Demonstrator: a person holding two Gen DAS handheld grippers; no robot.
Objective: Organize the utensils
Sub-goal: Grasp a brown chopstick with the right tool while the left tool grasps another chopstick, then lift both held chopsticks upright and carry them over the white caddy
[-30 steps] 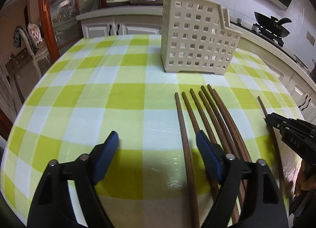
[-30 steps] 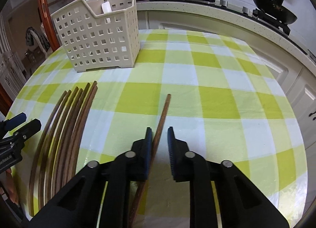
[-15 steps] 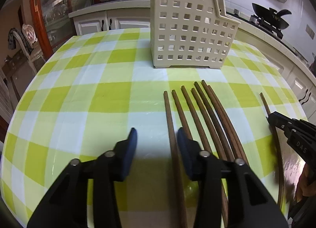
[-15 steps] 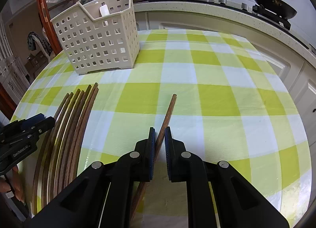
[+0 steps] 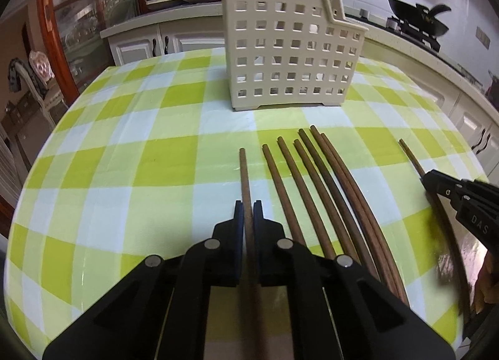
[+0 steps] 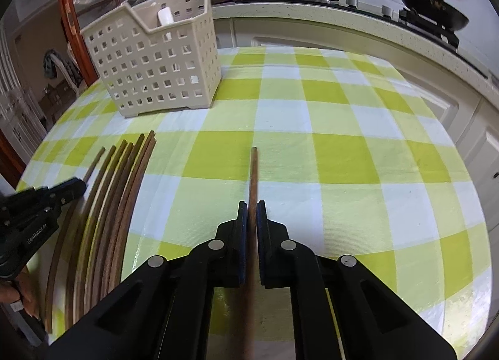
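The left gripper was clamped tight on one brown chopstick. That chopstick lay at the left end of the row and pointed toward twelve o'clock. The right gripper was clamped on another chopstick, which lay by itself, well apart from the others.

Six more chopsticks lay side by side on the green checked tablecloth, at about one o'clock from the left gripper. The cream utensil basket with square holes stood at twelve o'clock, past the chopstick tips. In the right wrist view a small white thing stuck up inside it, but I could not tell what it was.

I think the job had only just started. No chopstick showed in the basket. Two were gripped but looked like they were lying on the cloth. They needed lifting and dropping in, and then the other six too.
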